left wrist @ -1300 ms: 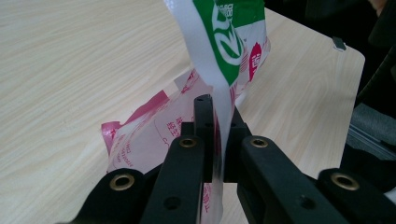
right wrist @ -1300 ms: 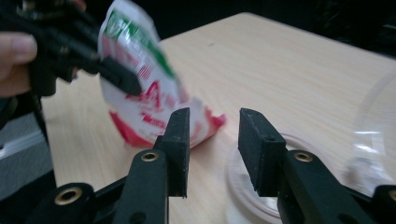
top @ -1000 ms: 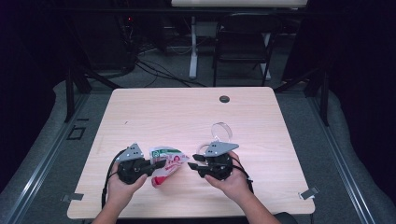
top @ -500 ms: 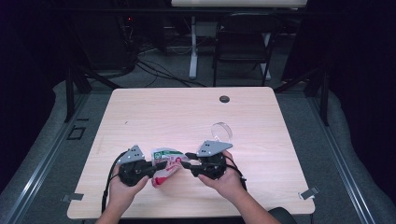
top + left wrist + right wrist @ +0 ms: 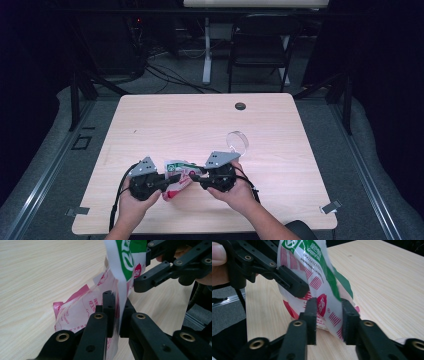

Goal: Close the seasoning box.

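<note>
A white, green and red plastic snack bag (image 5: pixel 176 169) is held up off the wooden table (image 5: pixel 200 125) near its front edge. My left gripper (image 5: pixel 170 184) is shut on the bag; in the left gripper view its jaws (image 5: pixel 117 312) pinch the bag's (image 5: pixel 75 312) thin film. My right gripper (image 5: pixel 192 176) faces it from the right. In the right gripper view the bag (image 5: pixel 322 272) hangs between its jaws (image 5: pixel 328 317), which have just been closing and stand half closed around the puffed bag without squeezing it.
A clear round lid-like piece (image 5: pixel 237 141) lies on the table just behind my right hand. A dark cable hole (image 5: pixel 240 106) sits near the far edge. A chair (image 5: pixel 260 50) and cables stand on the floor beyond the table.
My right gripper has shifted a little left onto the bag and its jaws have narrowed around it. The left gripper has kept still with the bag in it.
</note>
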`<state>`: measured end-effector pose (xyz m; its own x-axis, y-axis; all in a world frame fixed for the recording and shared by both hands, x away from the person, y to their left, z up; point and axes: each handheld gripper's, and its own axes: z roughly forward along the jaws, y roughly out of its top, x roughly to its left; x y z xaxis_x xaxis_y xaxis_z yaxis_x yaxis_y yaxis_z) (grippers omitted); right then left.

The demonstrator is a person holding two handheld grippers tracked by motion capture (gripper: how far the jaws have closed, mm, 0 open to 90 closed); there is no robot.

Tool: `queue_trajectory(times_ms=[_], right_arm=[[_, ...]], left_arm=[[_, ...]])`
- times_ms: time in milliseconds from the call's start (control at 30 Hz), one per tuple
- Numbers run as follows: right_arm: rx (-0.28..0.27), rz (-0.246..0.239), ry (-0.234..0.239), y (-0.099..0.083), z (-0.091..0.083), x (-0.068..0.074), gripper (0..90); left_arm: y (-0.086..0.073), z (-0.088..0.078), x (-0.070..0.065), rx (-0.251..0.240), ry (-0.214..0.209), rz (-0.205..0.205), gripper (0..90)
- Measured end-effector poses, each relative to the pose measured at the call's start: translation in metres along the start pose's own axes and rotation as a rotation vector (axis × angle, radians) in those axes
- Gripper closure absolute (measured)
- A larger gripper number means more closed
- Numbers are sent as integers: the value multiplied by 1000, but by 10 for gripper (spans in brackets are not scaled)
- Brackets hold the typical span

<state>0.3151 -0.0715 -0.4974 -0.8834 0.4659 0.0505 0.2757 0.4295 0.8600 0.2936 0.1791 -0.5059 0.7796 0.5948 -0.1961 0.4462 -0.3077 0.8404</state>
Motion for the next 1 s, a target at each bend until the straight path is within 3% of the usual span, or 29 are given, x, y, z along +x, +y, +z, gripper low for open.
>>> queue_trajectory(times_ms=[200,300,433,500,633,667,800,867,1000], right_arm=[[11,-8,21,1,1,1,898],[19,-15,26,2,1,0,900],[8,-15,35,4,1,0,900],[4,-20,35,5,1,1,900],[0,-23,42,7,2,1,900],[-2,-24,43,8,2,0,900],[-4,-24,52,9,4,-1,900],[-5,-20,54,9,4,-1,900],[-11,-21,56,10,4,-1,900]], left_arm=[[-4,0,0,0,14,9,772],[-6,1,0,4,17,1,669],[-14,7,0,51,29,-9,521],[-18,10,0,57,53,10,453],[-27,14,1,60,101,11,384],[-28,14,2,54,101,14,384],[-37,15,4,24,163,41,356],[-43,18,5,6,201,34,343],[-48,23,8,12,221,37,322]])
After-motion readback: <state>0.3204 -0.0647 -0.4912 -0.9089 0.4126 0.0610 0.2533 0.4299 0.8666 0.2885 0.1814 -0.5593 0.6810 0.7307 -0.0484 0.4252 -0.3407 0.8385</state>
